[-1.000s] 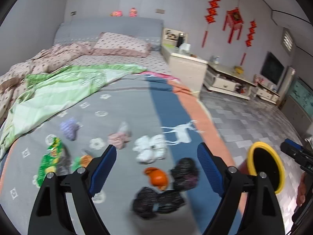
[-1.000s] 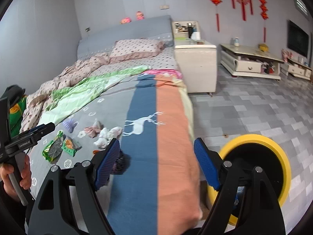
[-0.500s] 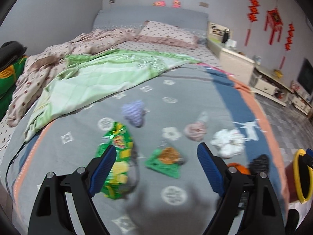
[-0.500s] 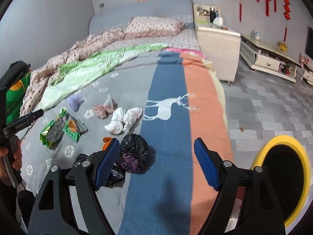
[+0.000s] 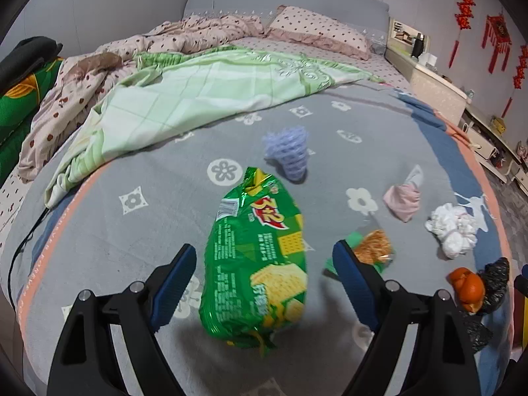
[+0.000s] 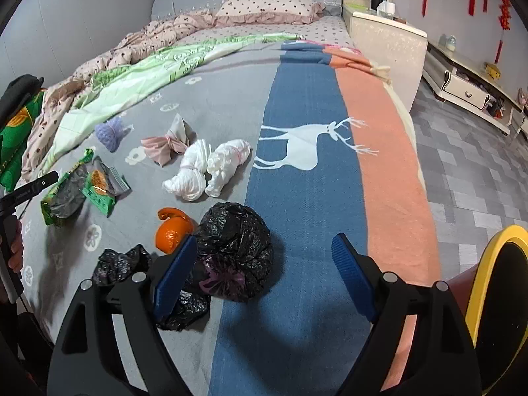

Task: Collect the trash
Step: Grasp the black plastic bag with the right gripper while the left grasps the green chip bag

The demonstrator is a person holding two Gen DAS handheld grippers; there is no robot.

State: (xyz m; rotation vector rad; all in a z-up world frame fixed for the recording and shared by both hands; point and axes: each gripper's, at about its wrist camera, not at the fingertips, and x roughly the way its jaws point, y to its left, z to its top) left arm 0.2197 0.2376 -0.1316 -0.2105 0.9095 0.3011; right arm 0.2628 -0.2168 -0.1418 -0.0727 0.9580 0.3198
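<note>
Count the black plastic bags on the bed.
3: a large knotted black bag on the blanket's blue stripe, a small bag left of it, and a crumpled bag behind the right tool's left finger. More may be hidden.

The small green packet (image 5: 369, 250) is partly hidden behind a finger (image 5: 354, 283) of the left gripper (image 5: 264, 283). The yellow bin (image 6: 495, 297) is cut off by the picture's edge. A crumpled black bag (image 6: 184, 307) sits half hidden behind the right gripper's finger (image 6: 173, 277). The person's hand (image 6: 15, 247) is maybe half out of view.
</note>
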